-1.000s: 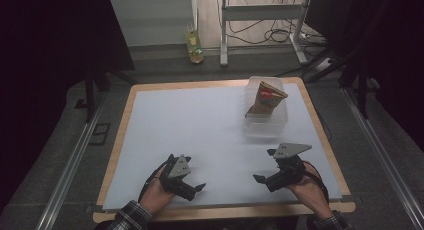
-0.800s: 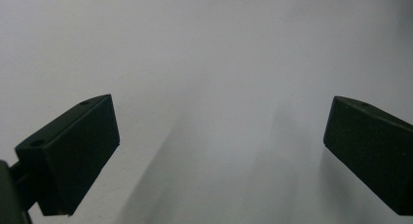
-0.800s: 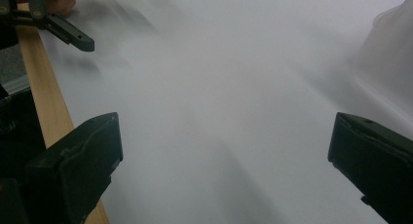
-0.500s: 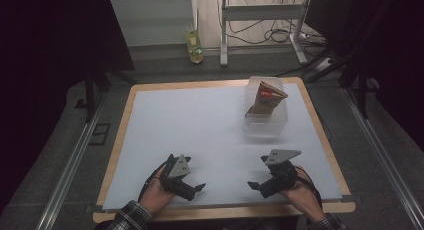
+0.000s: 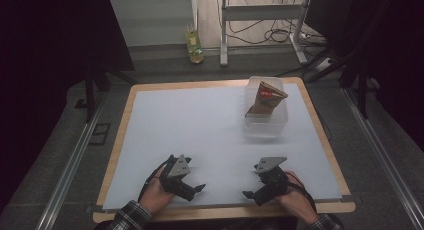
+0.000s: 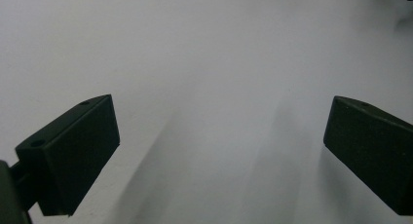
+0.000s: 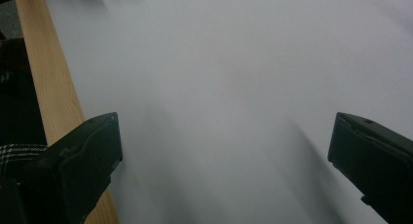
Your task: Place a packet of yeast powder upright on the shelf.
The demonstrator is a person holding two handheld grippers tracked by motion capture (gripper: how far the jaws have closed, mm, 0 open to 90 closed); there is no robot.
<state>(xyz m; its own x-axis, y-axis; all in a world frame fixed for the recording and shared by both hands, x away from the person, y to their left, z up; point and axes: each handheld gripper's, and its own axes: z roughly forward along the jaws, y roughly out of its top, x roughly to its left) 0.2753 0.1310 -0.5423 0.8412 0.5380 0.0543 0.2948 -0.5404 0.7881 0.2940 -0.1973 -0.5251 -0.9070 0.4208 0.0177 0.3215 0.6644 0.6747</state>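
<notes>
From above, the left gripper (image 5: 196, 191) and the right gripper (image 5: 251, 195) both rest near the front edge of the white table (image 5: 200, 125), well apart, each held in a hand. A brown paper bag (image 5: 266, 97) stands tilted in a clear plastic tub (image 5: 265, 124) at the far right.

In the left gripper view, its jaws stand wide apart over bare white surface.

In the right gripper view, its jaws are likewise spread, the table's wooden edge (image 7: 48, 87) at left.

White table surface (image 5: 200, 135) bare across left and middle. Only obstacle: clear container (image 5: 266, 121) holding a brown bag (image 5: 267, 97), far right.
</notes>
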